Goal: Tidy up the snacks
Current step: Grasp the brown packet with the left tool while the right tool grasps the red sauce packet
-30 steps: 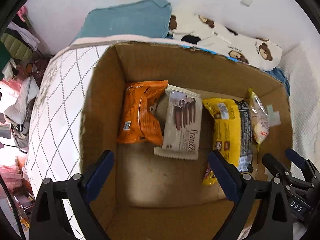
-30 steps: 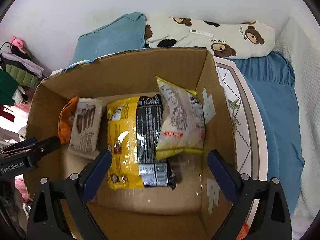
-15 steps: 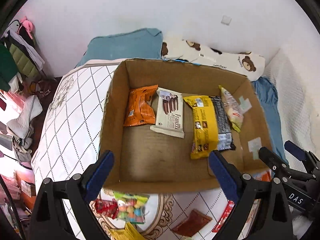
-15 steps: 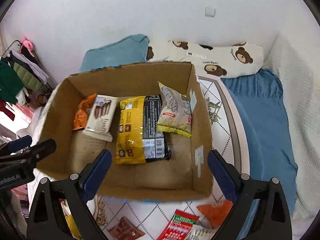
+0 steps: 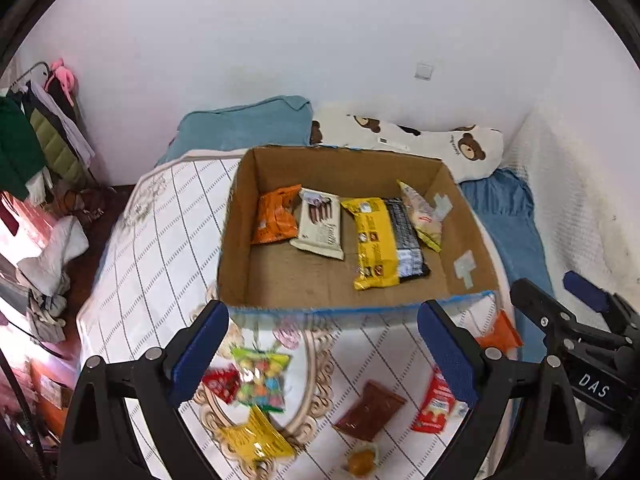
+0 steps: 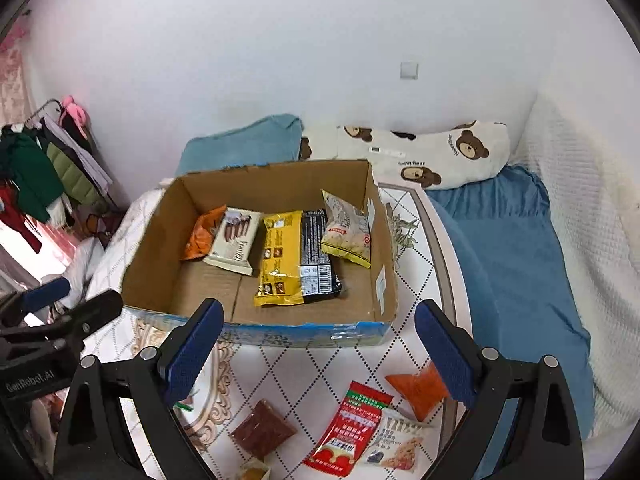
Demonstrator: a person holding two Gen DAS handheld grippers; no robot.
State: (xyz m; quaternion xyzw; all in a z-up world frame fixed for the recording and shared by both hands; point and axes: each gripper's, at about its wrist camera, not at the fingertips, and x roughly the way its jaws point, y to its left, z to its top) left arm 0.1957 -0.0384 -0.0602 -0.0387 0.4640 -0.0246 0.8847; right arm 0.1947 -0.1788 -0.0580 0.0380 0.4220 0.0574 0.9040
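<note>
Cardboard box (image 5: 320,304) holds five snack packets (image 5: 374,250); left gripper (image 5: 324,354) and right gripper (image 6: 320,350) gape empty.

Left tool (image 5: 323,350): black plastic frame, two blue rubber-faced fingers (image 5: 200,354), silver screw heads at the pivots. Right tool (image 6: 318,348): same black-and-blue build and screws. White lettering marks the housings, "DAS" on the right tool and "GenRobot.AI" on the left.
</note>
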